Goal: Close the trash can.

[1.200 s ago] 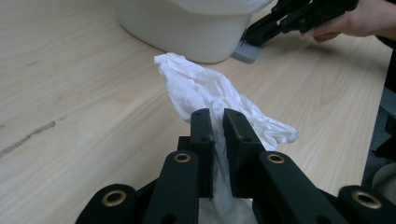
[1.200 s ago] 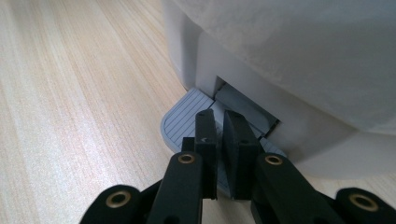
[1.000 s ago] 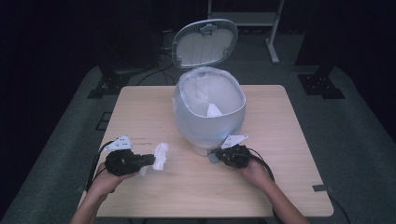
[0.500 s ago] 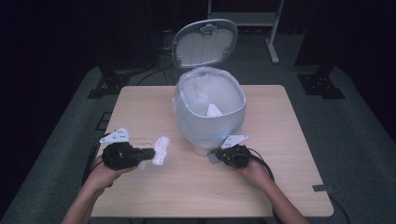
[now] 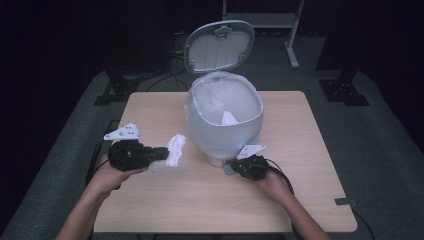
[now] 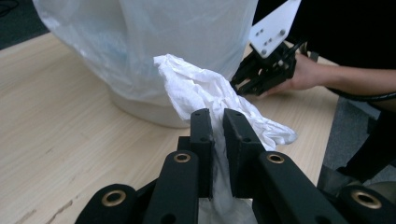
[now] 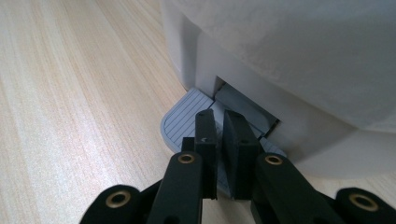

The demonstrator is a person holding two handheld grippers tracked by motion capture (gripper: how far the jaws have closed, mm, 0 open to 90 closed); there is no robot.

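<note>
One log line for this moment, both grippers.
left gripper: shut on crumpled white tissue | right gripper: shut, on grey pedal | white bin lid: open

A crumpled, soft white paper tissue (image 6: pixel 219 95) sits beside a smooth pale grey plastic pedal bin (image 5: pixel 225 145) lined with a thin, glossy translucent plastic bag (image 6: pixel 140 42), its ribbed grey plastic pedal (image 7: pixel 187 116) on a matt light wooden table (image 5: pixel 300 150).

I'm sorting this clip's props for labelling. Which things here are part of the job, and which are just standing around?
In the job:
- crumpled white tissue, clamped in the left gripper
- pedal bin, lid up, lined with a plastic bag
- grey foot pedal, under the shut right gripper

Just standing around:
- wooden table
- dark stands on the floor behind
</note>
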